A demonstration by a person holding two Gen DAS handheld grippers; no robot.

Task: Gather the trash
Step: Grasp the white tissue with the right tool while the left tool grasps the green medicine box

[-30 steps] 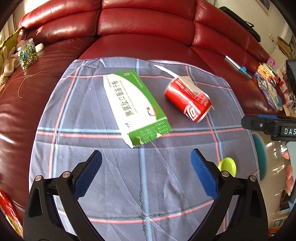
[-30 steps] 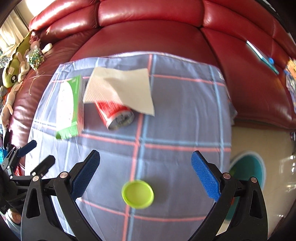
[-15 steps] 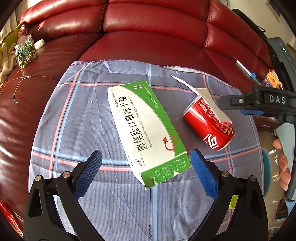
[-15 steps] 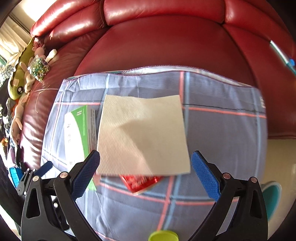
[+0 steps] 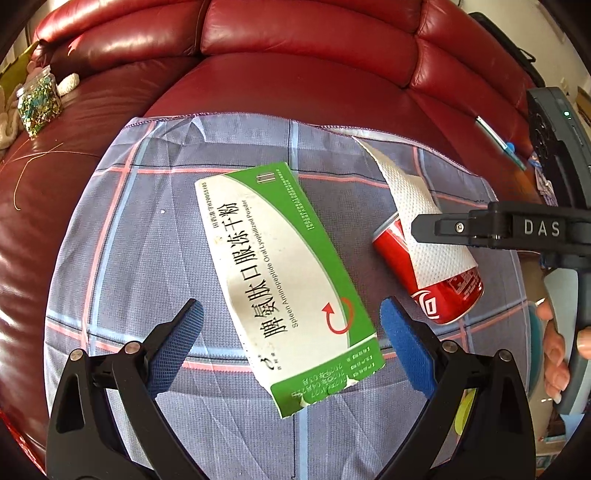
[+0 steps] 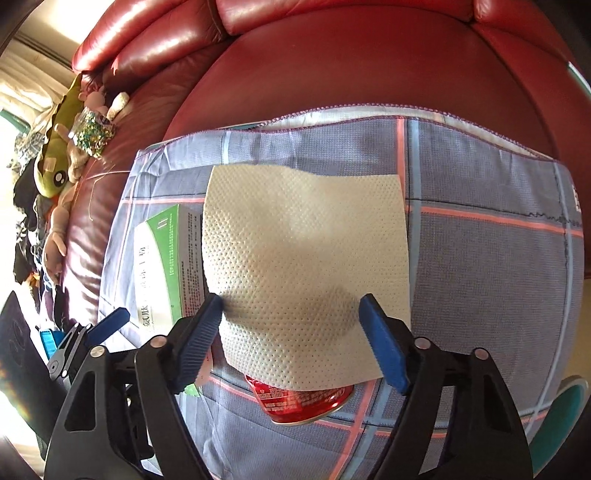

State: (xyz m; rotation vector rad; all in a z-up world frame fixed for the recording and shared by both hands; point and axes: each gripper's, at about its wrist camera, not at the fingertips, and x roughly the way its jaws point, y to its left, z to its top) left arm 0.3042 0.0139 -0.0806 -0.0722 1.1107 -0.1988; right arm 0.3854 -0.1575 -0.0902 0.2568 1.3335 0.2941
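On a checked cloth (image 5: 122, 258) over the red sofa, both tongs are wide open and empty: the left gripper (image 5: 291, 345) straddles a green box (image 5: 280, 273). The right gripper (image 6: 291, 339) flanks a paper napkin (image 6: 306, 258) draped on a red can (image 6: 303, 404), perhaps touching it; close low and squarely to catch the can too.

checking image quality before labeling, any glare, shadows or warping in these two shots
Left wrist view: sun glare on the red sofa backrest, heavy fisheye bending of the plaid cloth, medicine box print sharp. Right wrist view: blown-out window light at far left, soft shadows from the right gripper on the paper napkin, edges warped.
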